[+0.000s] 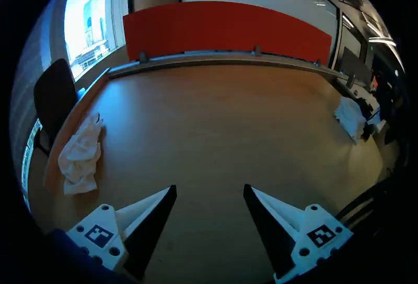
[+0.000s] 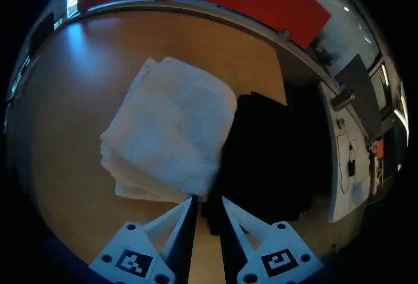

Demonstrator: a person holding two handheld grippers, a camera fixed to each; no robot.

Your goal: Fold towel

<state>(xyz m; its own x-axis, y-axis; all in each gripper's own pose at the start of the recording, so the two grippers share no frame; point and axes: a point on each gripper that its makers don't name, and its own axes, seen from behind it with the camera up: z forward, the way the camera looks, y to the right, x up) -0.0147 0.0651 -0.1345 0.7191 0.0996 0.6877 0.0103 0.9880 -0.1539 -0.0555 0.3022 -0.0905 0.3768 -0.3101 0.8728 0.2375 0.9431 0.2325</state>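
Observation:
A folded white towel (image 2: 167, 132) lies in a thick stack on the wooden table (image 2: 68, 101) in the right gripper view. My right gripper (image 2: 207, 200) is at its near right corner, jaws drawn almost together with the corner's edge pinched between the tips. In the left gripper view my left gripper (image 1: 209, 190) hangs open over bare table (image 1: 219, 122), nothing between its fingers. A crumpled white towel (image 1: 81, 153) lies at the table's left edge, well left of that gripper. Another white towel (image 1: 350, 117) sits at the table's right edge.
A red partition (image 1: 230, 28) runs along the table's far side. A black chair (image 1: 52, 96) stands beyond the left edge, by a window. A black mass (image 2: 271, 153) lies just right of the folded towel, past the table's edge, with a desk (image 2: 350, 164) beyond it.

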